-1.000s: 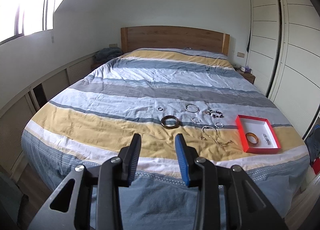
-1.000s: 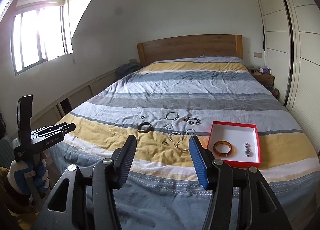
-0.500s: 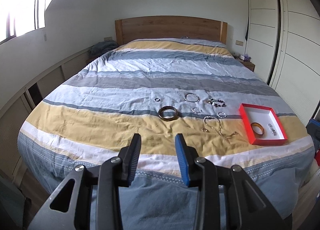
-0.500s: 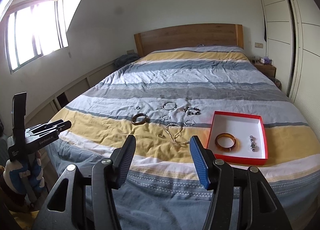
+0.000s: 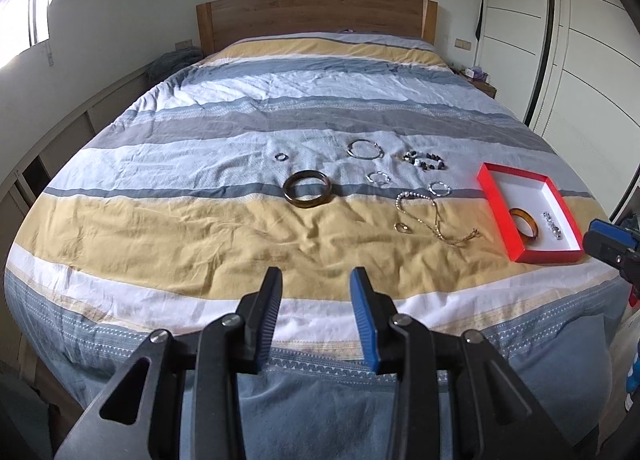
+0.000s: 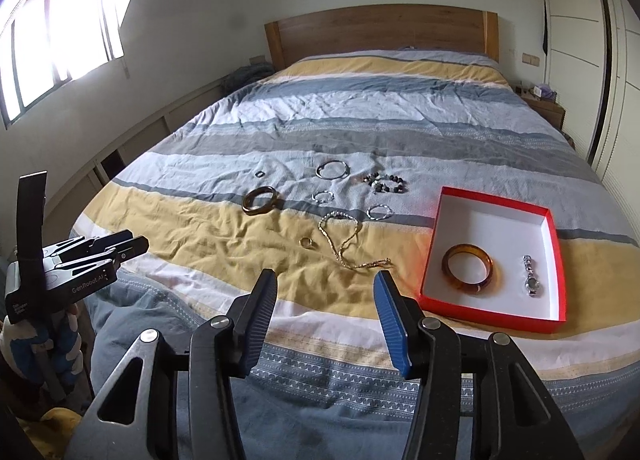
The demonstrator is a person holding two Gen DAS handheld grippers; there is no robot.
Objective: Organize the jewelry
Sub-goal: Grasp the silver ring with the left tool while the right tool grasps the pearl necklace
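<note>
The bed [image 6: 400, 107] carries a striped duvet. Directly on it lie a brown bangle [image 6: 260, 200], silver hoop bracelets [image 6: 331, 170], a beaded bracelet [image 6: 385, 183], a gold chain necklace [image 6: 344, 248], two rings [image 6: 306, 242], and a red box [image 6: 556, 260].

Bedcover [image 6: 224, 244]: woven cloth, matt, creased, in yellow, blue, grey and white stripes
Headboard [image 6: 380, 33]: wood, smooth, low sheen
Red box [image 6: 554, 232]: card or paper by the look; red outside, plain matt white inside
Amber bangle [image 6: 467, 268]: glossy, translucent, like resin or glass
Watch [image 6: 531, 276]: shiny metal links
Dark bangle [image 5: 307, 191]: polished brown, smooth
Gold chain [image 6: 344, 248]: fine bright metal
Silver bangle [image 5: 364, 148]: thin shiny metal
Bead bracelet [image 5: 425, 159]: dark and pale glossy beads
Left tongs [image 5: 316, 316]: matt black plastic; ribbed pads, one blue; bright metal rivets
Right tongs [image 6: 325, 318]: the same matt plastic; ribbed pads
Wardrobe doors [image 5: 592, 39]: smooth white panels
</note>
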